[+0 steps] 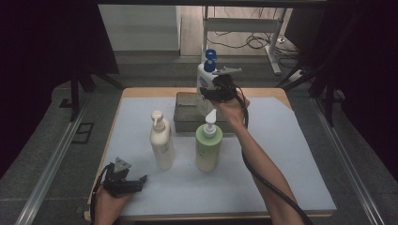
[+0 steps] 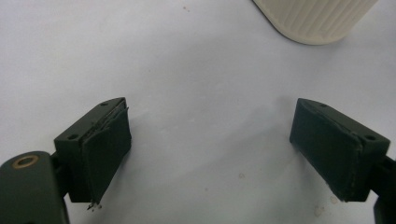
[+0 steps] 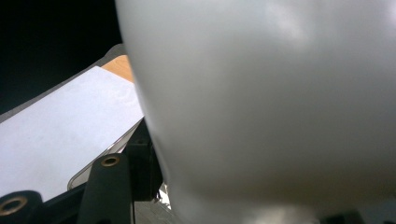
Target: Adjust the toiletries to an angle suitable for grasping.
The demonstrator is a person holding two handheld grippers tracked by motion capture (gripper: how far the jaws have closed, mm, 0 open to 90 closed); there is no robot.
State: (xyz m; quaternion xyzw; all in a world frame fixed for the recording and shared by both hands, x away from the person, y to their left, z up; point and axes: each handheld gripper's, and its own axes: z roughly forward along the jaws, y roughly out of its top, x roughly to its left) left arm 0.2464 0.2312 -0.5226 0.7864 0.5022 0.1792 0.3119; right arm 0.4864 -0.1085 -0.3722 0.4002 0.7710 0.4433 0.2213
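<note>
the right claw (image 1: 217, 90) grips the white pump bottle (image 1: 205, 77) aloft over the grey tray (image 1: 184, 123), seemingly mid-placement, needing a steady lowering next, while the left claw (image 1: 136, 183) rests spread apart on the bench (image 1: 291, 159).

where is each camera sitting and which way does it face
High view: above the person's side, looking forward and down on the table; both forearms show, the right hand-held gripper holding the blue-capped white bottle over the grey tray.
Left gripper view: on the left hand-held gripper, facing down at the white mat, jaws wide apart.
Right gripper view: on the right hand-held gripper, pressed close to the white bottle.
Shared: the cream bottle in the high and left gripper views.
</note>
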